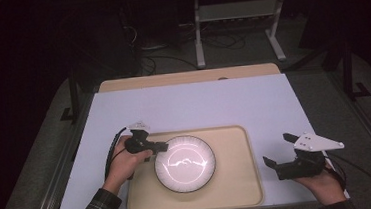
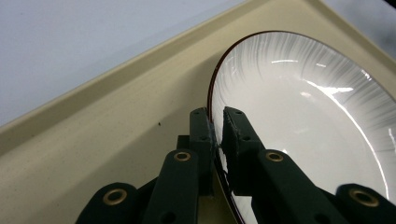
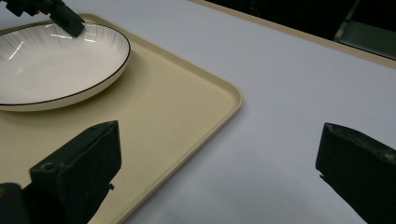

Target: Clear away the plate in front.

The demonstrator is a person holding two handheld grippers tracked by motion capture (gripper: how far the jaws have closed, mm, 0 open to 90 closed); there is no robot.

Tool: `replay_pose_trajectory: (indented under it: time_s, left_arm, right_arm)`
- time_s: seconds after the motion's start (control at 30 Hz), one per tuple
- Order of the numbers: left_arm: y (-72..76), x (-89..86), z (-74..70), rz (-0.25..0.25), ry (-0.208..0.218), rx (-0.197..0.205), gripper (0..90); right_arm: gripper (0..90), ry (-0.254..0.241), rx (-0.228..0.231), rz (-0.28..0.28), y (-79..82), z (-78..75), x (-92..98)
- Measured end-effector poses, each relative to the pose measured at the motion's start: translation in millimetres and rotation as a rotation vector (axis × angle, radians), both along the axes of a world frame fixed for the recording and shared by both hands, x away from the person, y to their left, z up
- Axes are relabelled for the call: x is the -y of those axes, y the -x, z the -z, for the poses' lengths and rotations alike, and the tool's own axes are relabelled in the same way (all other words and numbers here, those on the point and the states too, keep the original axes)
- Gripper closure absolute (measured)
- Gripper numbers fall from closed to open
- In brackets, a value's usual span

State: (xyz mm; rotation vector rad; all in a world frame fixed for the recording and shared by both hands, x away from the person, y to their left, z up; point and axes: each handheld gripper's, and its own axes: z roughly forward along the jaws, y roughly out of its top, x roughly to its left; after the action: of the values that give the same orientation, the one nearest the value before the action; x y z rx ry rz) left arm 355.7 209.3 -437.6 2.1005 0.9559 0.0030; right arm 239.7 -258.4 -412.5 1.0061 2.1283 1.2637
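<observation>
A white ribbed plate (image 1: 185, 163) with a dark rim, lying on a beige tray (image 1: 239, 180), is pinched at its near edge between the closed left gripper (image 2: 218, 122). Glazed ceramic is judged stiff, slippery and fragile. The right gripper (image 1: 278, 151) is held wide open, well apart.

Bare white tabletop (image 1: 198, 106) lies open beyond the tray (image 1: 239, 180), whose raised rim seemingly bars low sideways passes.

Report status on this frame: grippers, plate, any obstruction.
Left gripper shut on plate rim. Right gripper open, empty, beside tray. Plate flat on tray. Nothing in the way.
</observation>
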Motion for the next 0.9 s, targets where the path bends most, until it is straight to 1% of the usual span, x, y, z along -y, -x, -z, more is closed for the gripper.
replay_pose_trajectory:
  time_s: [0.27, 0.3, 0.33, 0.37, 0.4, 0.43, 0.47, 0.53, 0.67, 0.73, 0.8, 0.83, 0.87, 0.9]
  left_arm:
    - [0.5, -0.1, 0.8, 0.001, 0.000, 0.010, 81.7]
    - [0.7, 0.1, 0.2, 0.000, 0.002, 0.019, 81.0]
    - [0.6, 0.0, -0.3, 0.012, -0.004, 0.029, 80.4]
    - [0.6, 0.0, -0.3, 0.012, -0.004, 0.029, 79.5]
    - [0.6, -0.3, -0.7, 0.018, -0.003, 0.052, 79.5]
    - [1.0, -1.3, -3.5, 0.009, 0.013, 0.064, 77.7]
    - [1.0, -2.0, -5.5, 0.004, 0.015, 0.070, 76.6]
    - [1.3, -2.6, -8.9, 0.004, 0.033, 0.072, 73.9]
    - [1.2, -3.5, -12.1, 0.020, 0.031, 0.075, 67.8]
    - [0.6, -4.4, -11.7, 0.011, 0.039, 0.082, 62.6]
    - [0.4, -4.6, -11.5, 0.003, 0.045, 0.080, 58.3]
    - [0.2, -4.4, -11.4, 0.001, 0.056, 0.082, 58.3]
    - [-0.2, -4.1, -12.7, 0.002, 0.051, 0.085, 51.6]
    - [0.0, -3.6, -13.5, 0.006, 0.043, 0.096, 48.6]
  right_arm:
    - [0.0, 0.005, -0.003, -0.001, 0.0, 0.4, -0.8]
    - [0.0, 0.007, -0.003, -0.003, 0.2, 0.4, -1.1]
    - [0.0, 0.008, -0.002, -0.003, 0.3, 0.3, -1.1]
    - [0.0, 0.008, -0.002, -0.003, 0.3, 0.3, -1.1]
    - [0.0, 0.009, -0.001, -0.003, 0.3, 0.3, -1.0]
    - [0.0, 0.009, -0.001, -0.003, 0.3, 0.4, -0.8]
    - [0.0, 0.009, -0.001, -0.003, 0.3, 0.4, -0.6]
    - [0.0, 0.010, -0.001, -0.002, 0.4, 0.5, -0.5]
    - [0.0, 0.009, -0.002, -0.001, 0.9, 0.5, -0.2]
    - [0.0, 0.008, -0.001, -0.001, 1.7, 0.4, 0.1]
    - [0.0, 0.007, -0.002, -0.001, 2.1, 0.2, 0.2]
    - [0.0, 0.006, -0.002, 0.000, 2.4, 0.2, 0.4]
    - [0.0, 0.006, 0.000, 0.000, 2.8, 0.1, 0.5]
    - [0.0, 0.006, 0.001, 0.000, 2.8, 0.0, 0.4]
